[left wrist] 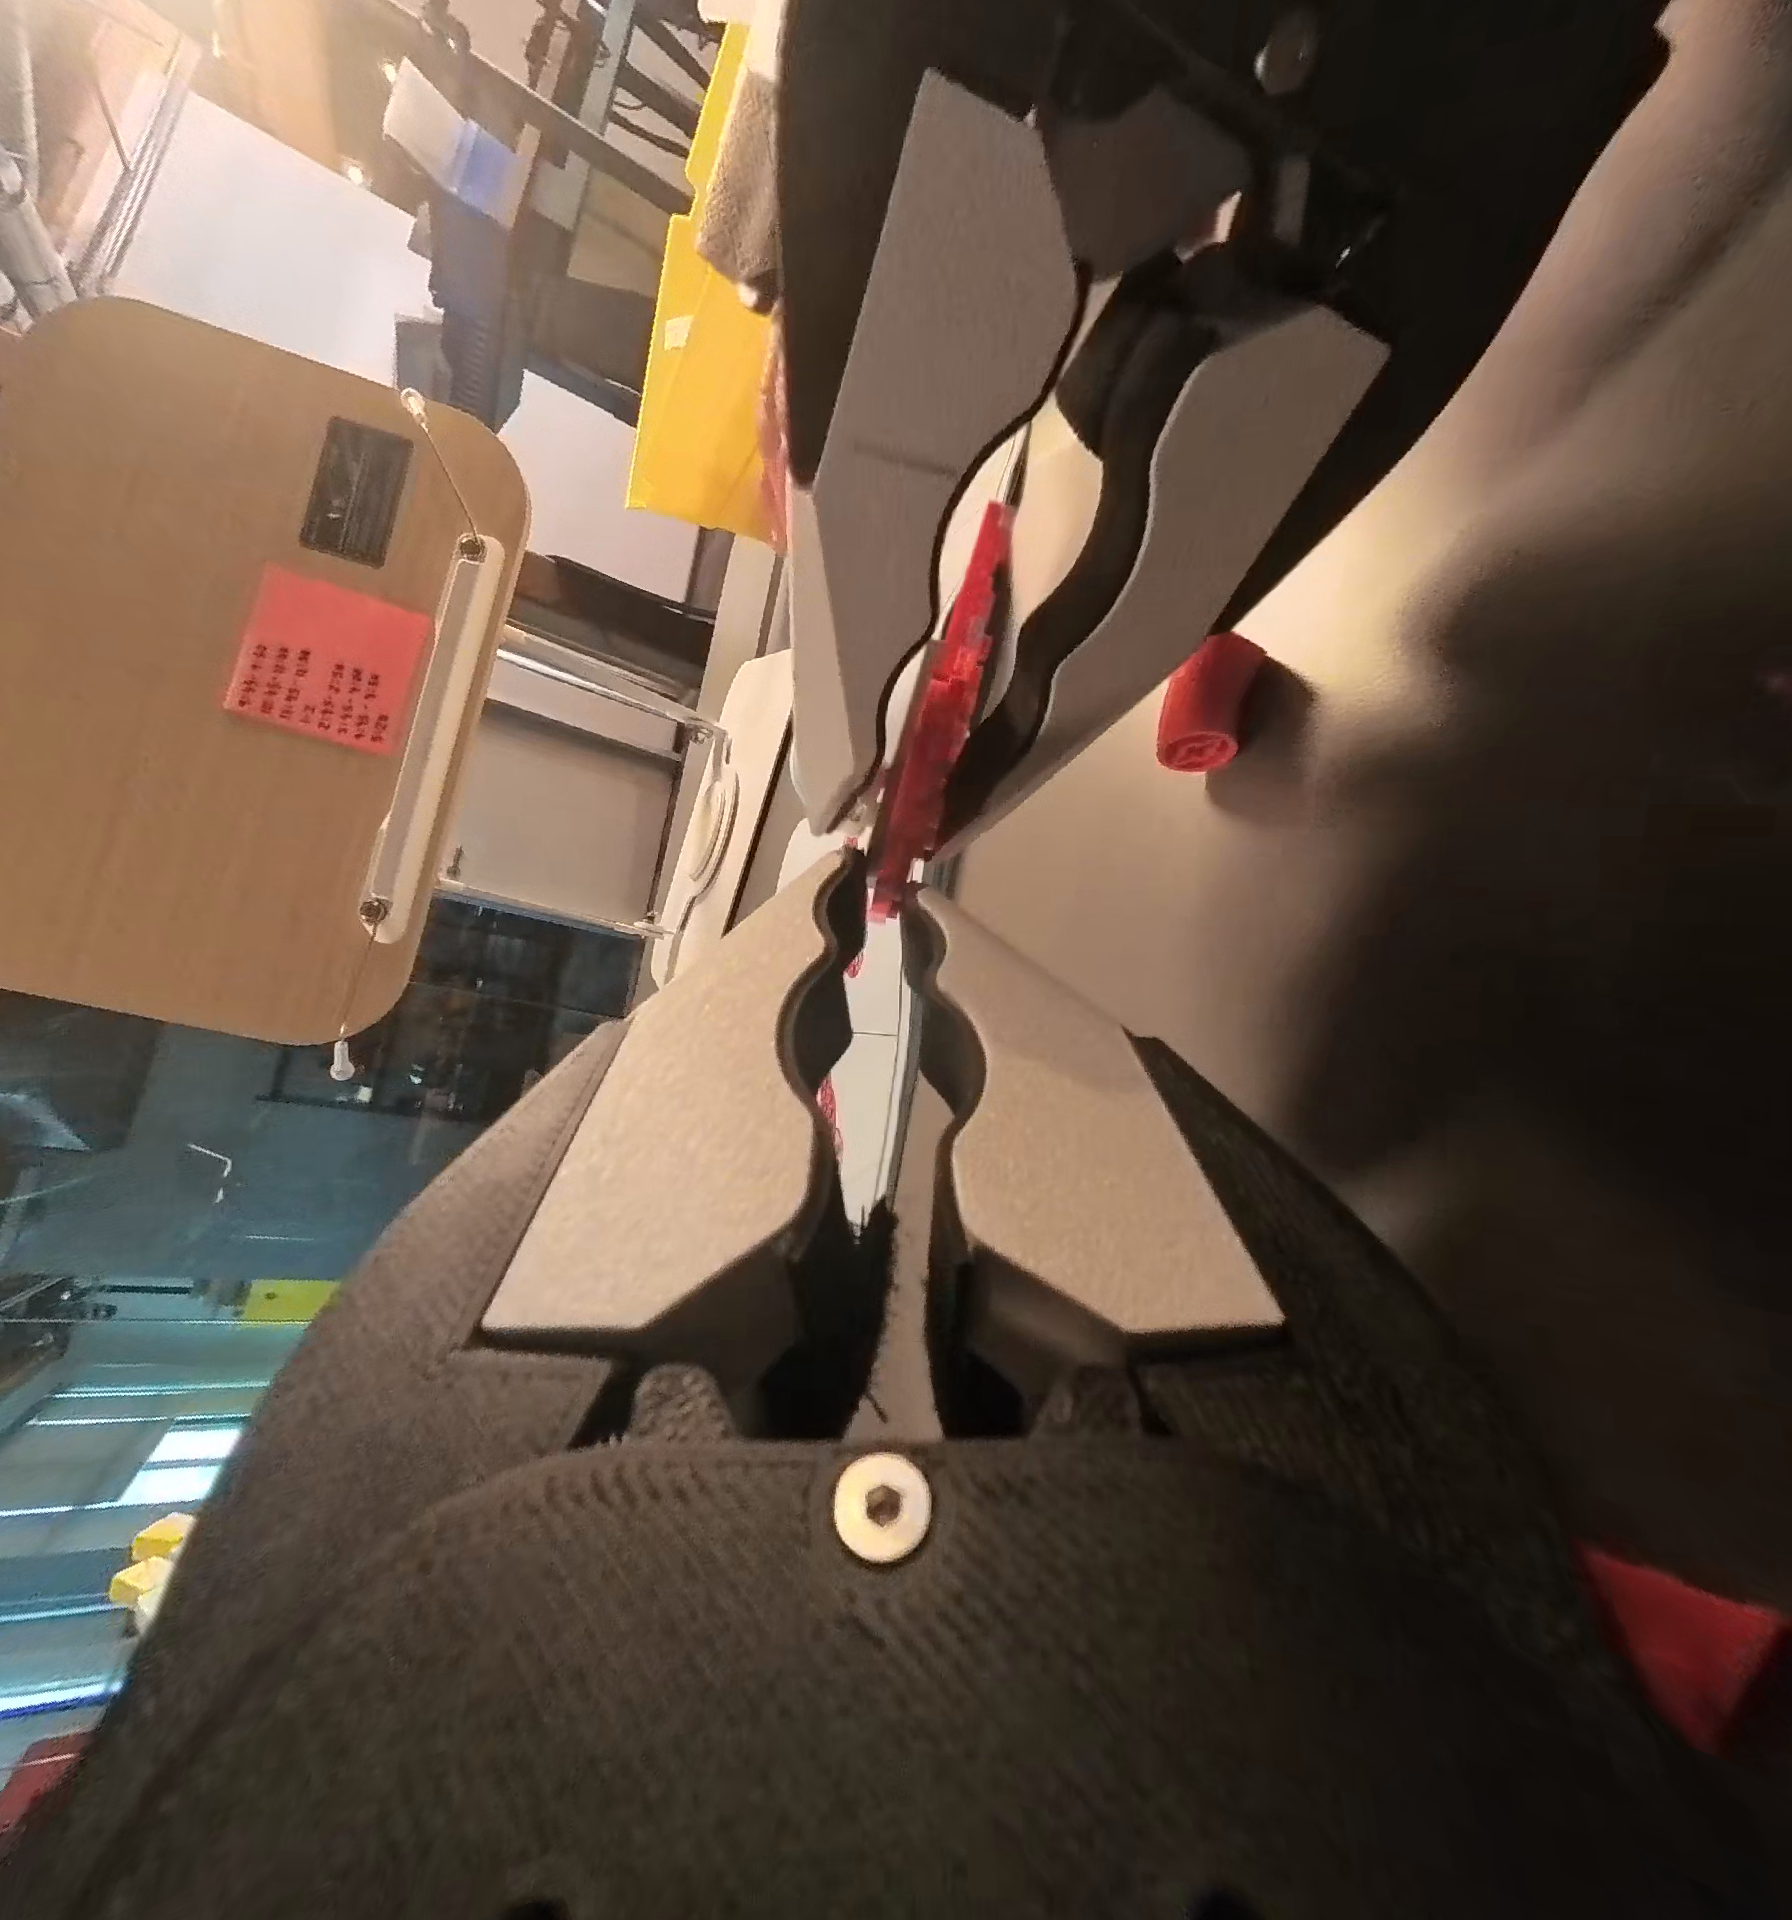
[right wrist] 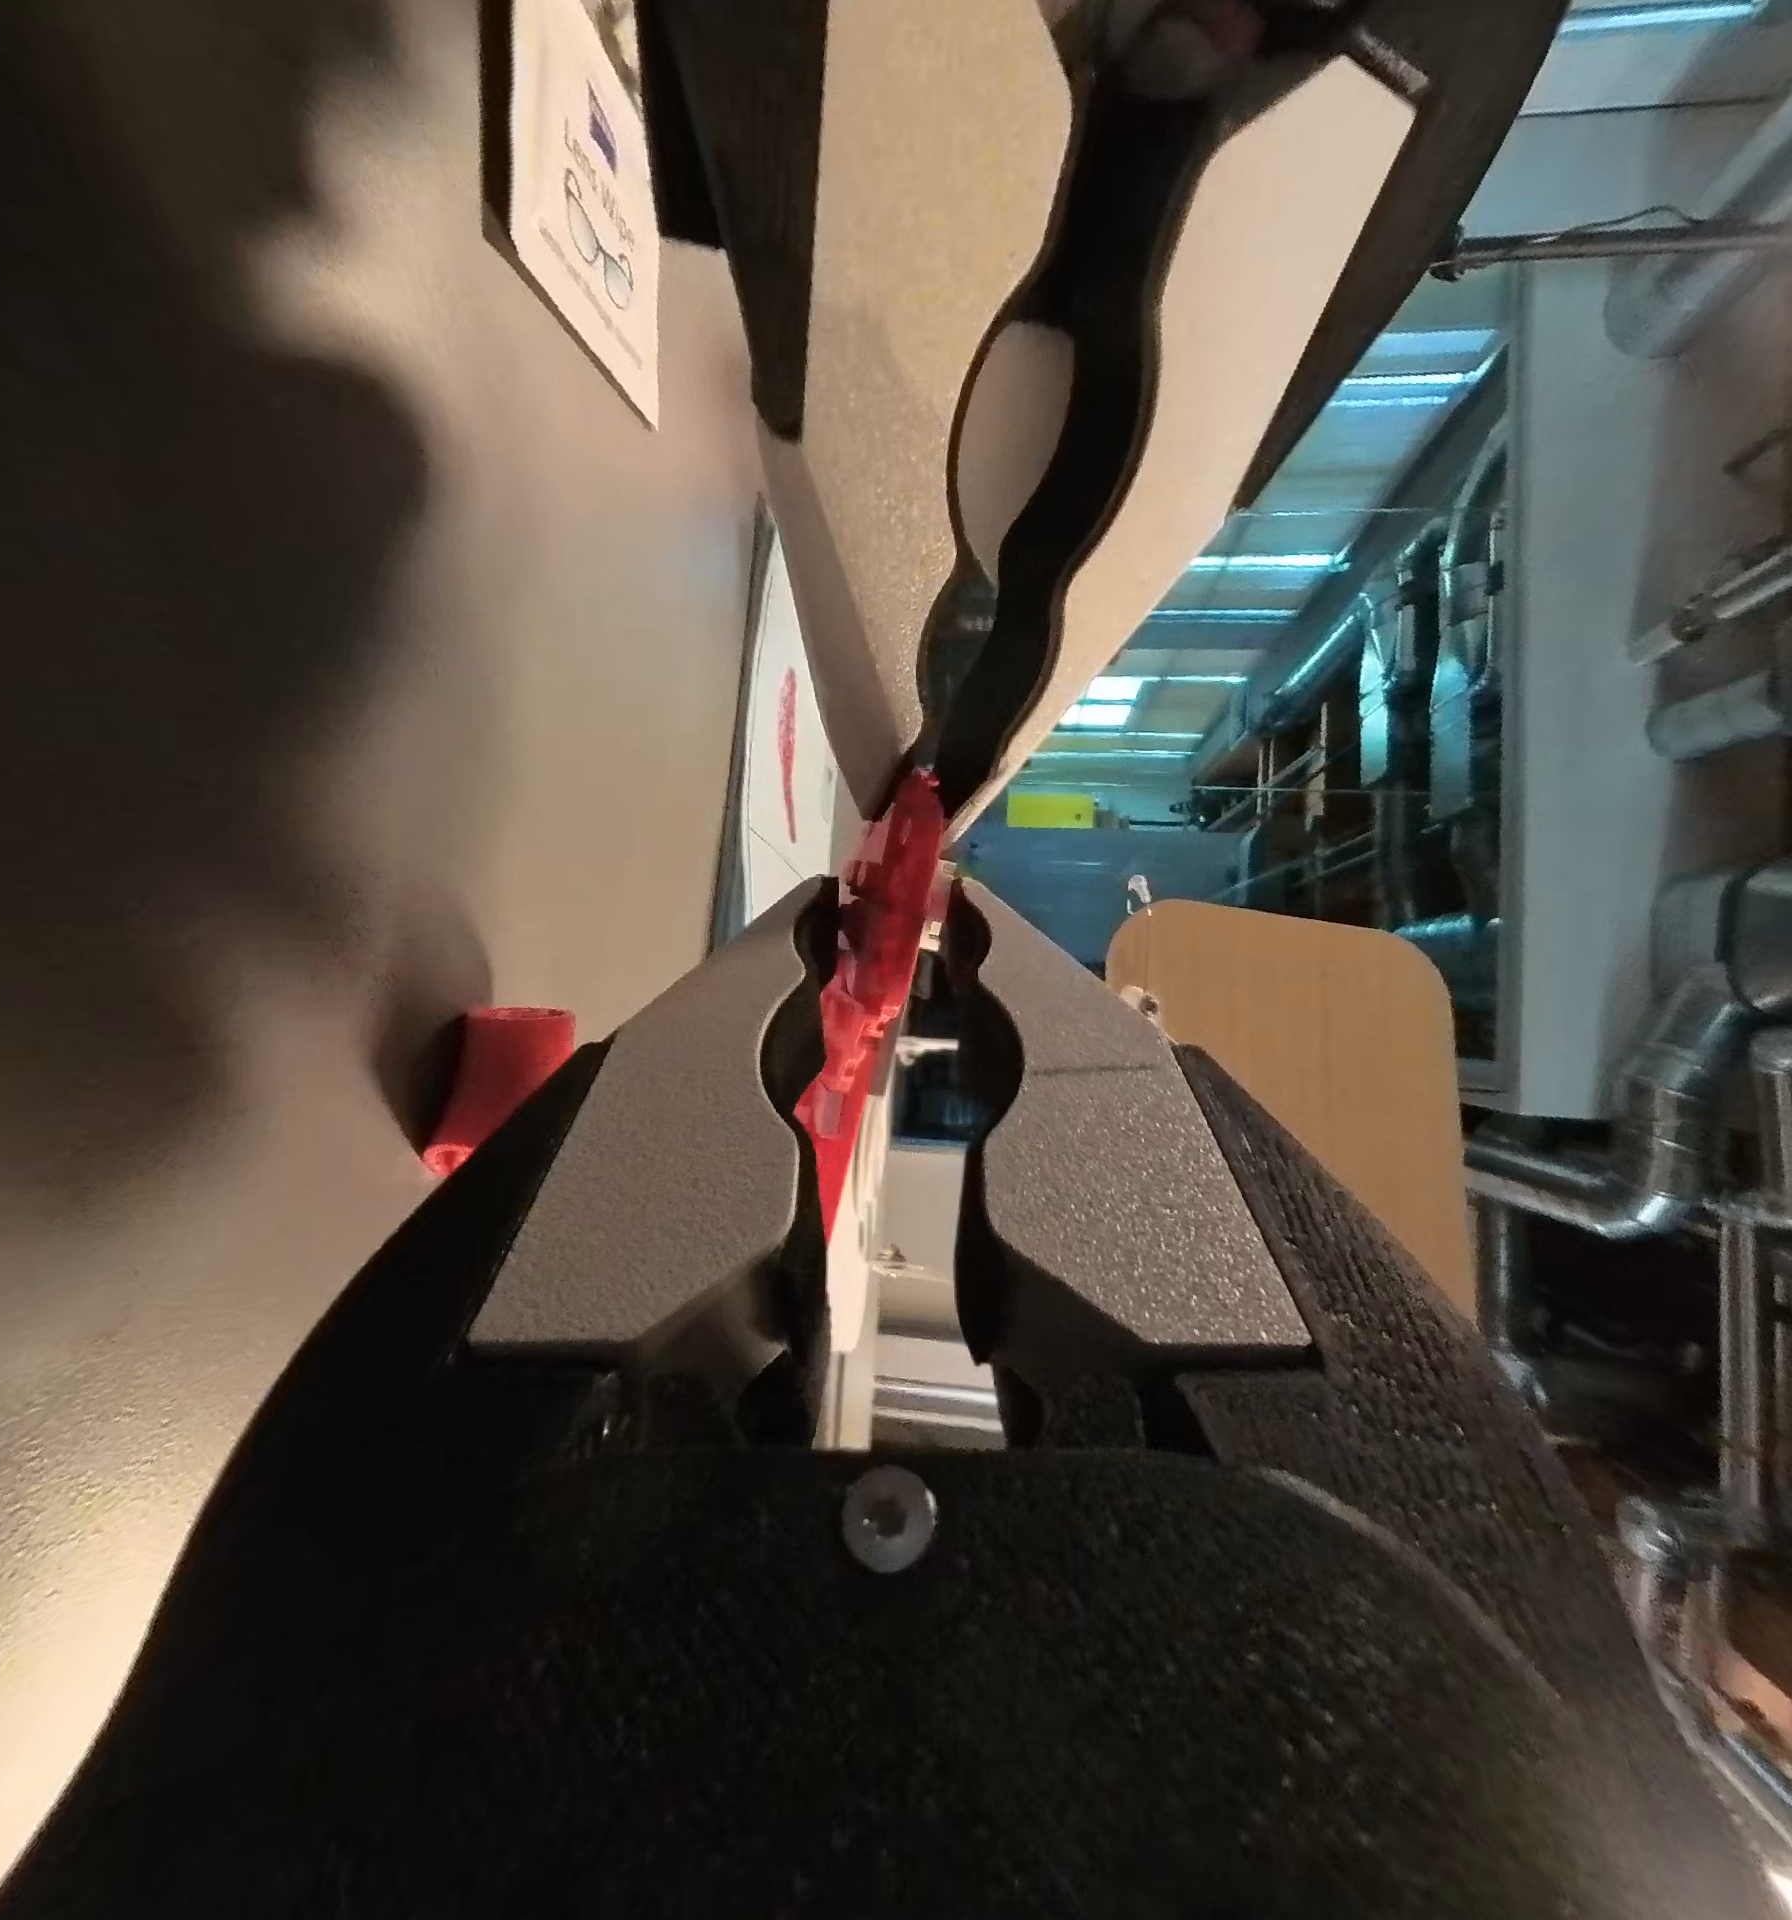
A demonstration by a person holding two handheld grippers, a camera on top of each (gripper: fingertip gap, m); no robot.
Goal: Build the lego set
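A flat red plastic piece with a jagged edge (left wrist: 939, 707) hangs in the air between the two grippers. My left gripper (left wrist: 887, 883) comes in from the bottom of the left wrist view and is shut on the piece's near end. My right gripper (left wrist: 897, 821) comes in from the top, tip to tip with the left, and is shut on the rest of the piece. In the right wrist view the red piece (right wrist: 876, 966) lies aslant between my right gripper's (right wrist: 890, 888) fingers. There my left gripper (right wrist: 923, 795) pinches its far tip from above.
Both views are turned sideways. A red cylinder (left wrist: 1204, 707) stands on the grey table (left wrist: 1287, 935) and also shows in the right wrist view (right wrist: 502, 1070). A white sheet with red print (right wrist: 788, 748), a wooden board with a pink note (left wrist: 196, 665) and a yellow box (left wrist: 705, 343) lie beyond. Only a small space, under 4 cm, lies between the two pairs of fingers.
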